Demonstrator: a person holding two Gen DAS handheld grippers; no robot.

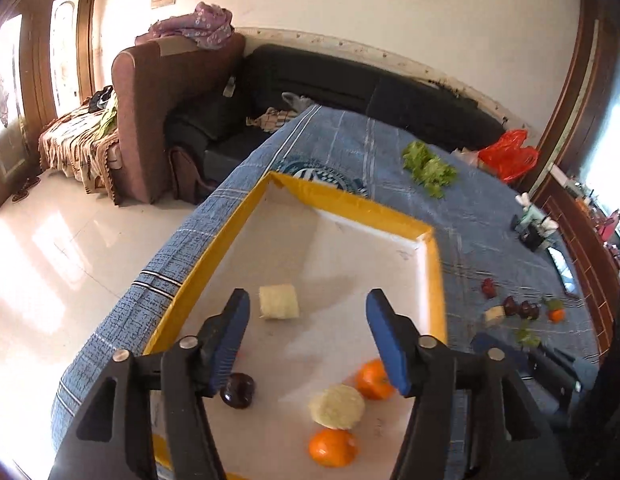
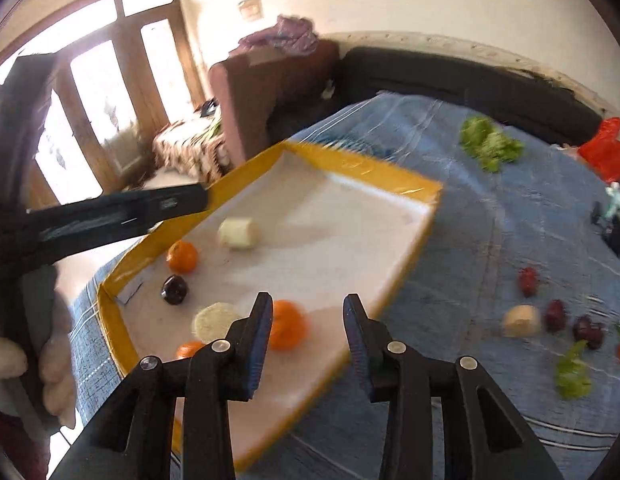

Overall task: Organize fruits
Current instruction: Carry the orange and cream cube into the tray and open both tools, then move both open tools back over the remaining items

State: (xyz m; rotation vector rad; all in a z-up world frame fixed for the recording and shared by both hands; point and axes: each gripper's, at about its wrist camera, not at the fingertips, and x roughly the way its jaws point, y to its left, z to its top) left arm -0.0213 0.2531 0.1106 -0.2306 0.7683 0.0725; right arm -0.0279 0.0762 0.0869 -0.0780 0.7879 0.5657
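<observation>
Left gripper [image 1: 308,336] and right gripper [image 2: 308,344] hovering, jaws parted and holding nothing, over yellow-rimmed white tray [image 1: 437,276] containing round orange fruits [image 1: 333,447]

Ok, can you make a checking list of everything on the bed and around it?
Surface: blue cloth over a bed or table.
Job's things: yellow tray holding three oranges, one dark fruit and two pale pieces. On the cloth: dark red fruits, a pale piece, an orange.
Clutter: green leaves, red bag, small figurine.
Grippers: left gripper open over the tray; right gripper open at the tray's edge. Both empty.
Cables: nothing seen.
Surroundings: brown chair, black sofa, glass doors.
</observation>
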